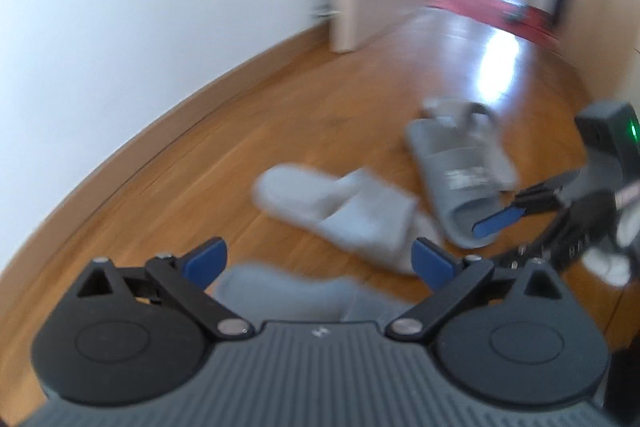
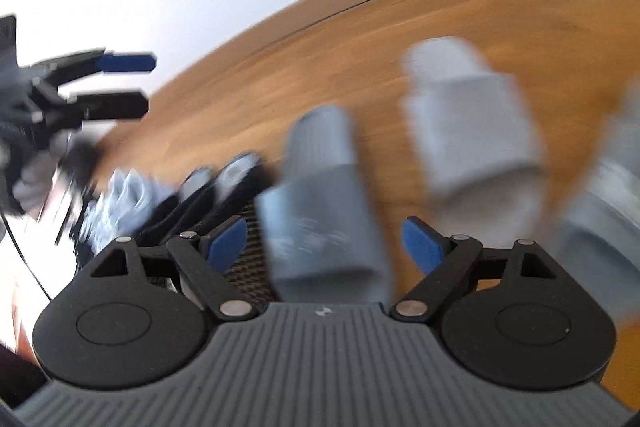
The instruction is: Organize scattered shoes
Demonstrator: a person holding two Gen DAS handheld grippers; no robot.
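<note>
While both frames smear with motion blur, my left tongs [image 1: 318,261] stand spread wide and pinch nothing, a grey slide [image 1: 288,293] lying on the floor just beyond the pads. My right tongs [image 2: 324,241] are spread too; the same kind of grey slide [image 2: 320,203] sits between the blue pads [image 2: 420,245], but neither pad touches it. Scattered on the wooden floor [image 1: 240,131], near the white wall's baseboard: a pale fabric slipper [image 1: 340,207] and a darker grey moulded slide [image 1: 460,171], its heel overlapping another shoe behind. Risk, as I judge it: closing in this blur, I could nip only the soft strap, and the slide would tilt or drop; the smooth floor would let it skid away. Rubbery slides look ribbed, rounded; the slipper looks plush, floppy.
</note>
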